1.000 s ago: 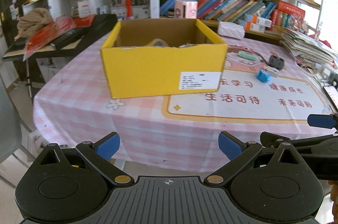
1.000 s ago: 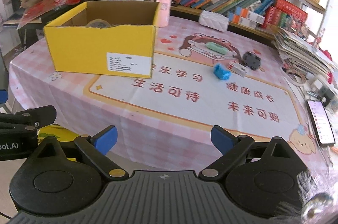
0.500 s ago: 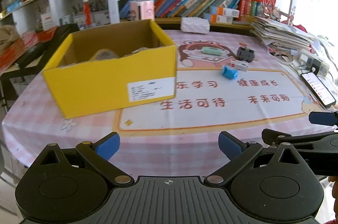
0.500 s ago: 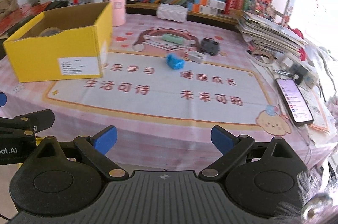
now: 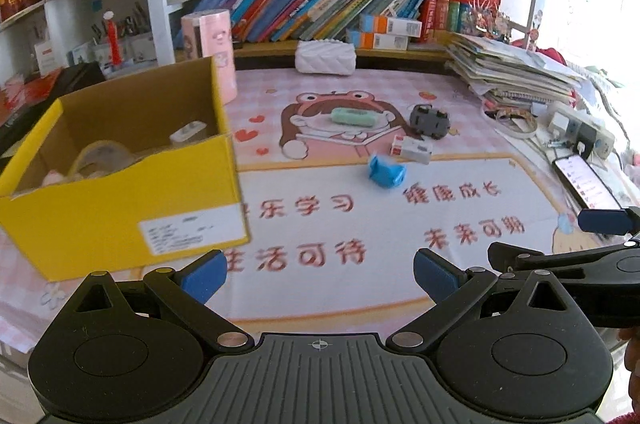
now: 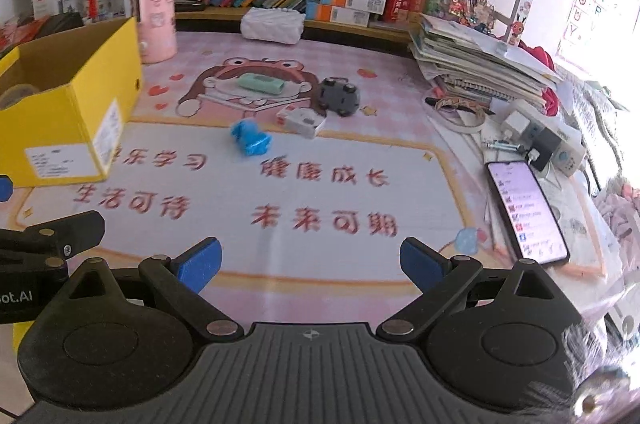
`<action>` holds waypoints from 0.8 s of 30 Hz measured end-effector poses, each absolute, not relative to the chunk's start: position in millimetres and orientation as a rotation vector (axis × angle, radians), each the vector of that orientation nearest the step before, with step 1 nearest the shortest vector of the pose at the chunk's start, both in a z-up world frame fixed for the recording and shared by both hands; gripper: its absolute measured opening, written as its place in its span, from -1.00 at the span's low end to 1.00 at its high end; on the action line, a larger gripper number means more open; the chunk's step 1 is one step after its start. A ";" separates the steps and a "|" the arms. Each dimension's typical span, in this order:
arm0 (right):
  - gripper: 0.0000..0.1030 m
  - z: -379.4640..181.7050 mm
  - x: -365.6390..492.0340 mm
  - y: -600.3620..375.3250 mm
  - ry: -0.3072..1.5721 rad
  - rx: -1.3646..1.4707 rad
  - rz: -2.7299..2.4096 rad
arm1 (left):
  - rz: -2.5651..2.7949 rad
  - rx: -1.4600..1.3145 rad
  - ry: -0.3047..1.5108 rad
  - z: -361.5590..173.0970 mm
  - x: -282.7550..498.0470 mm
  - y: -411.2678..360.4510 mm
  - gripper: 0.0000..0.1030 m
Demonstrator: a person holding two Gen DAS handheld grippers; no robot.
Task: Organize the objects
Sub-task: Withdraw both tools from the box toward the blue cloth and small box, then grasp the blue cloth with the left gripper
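Yellow box (image 5: 120,200) sits apart; both grippers' fingers (image 5: 202,274) spread wide, empty.

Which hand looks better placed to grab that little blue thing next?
Probably the right. Both the left gripper and right gripper are open and empty, but the blue toy lies on the right side, away from the yellow box beside the left.
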State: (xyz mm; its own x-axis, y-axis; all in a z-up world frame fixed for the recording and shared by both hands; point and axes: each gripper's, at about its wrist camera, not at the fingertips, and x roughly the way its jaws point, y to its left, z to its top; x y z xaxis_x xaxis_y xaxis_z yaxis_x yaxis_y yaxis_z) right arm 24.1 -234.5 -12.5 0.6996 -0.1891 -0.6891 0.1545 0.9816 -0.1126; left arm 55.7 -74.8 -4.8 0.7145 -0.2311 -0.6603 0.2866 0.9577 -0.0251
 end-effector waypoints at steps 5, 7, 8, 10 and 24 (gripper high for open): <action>0.87 -11.2 44.4 -256.2 0.773 -0.059 -0.188 | -0.286 0.061 0.723 -6.4 75.4 -95.1 0.96; 0.87 -10.9 52.9 -265.3 0.773 -0.060 -0.187 | -0.284 0.059 0.723 -7.3 82.3 -102.7 0.96; 0.87 -10.9 56.8 -269.5 0.773 -0.060 -0.186 | -0.283 0.057 0.724 -7.8 85.3 -106.1 0.96; 0.88 -11.2 65.0 -278.4 0.775 -0.062 -0.182 | -0.278 0.053 0.726 -8.4 91.6 -112.9 0.96; 0.88 -14.7 112.5 -315.0 0.776 -0.058 -0.109 | -0.200 0.047 0.747 -11.1 124.8 -143.3 0.96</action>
State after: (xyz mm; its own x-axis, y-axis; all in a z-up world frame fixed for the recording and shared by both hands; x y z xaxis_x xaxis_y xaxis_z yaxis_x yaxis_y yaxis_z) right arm 112.5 -315.0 -14.7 0.7083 -0.1190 -0.6959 0.0766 0.9928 -0.0919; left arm 124.8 -143.3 -11.1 0.7154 -0.1641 -0.6792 0.1973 0.9799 -0.0288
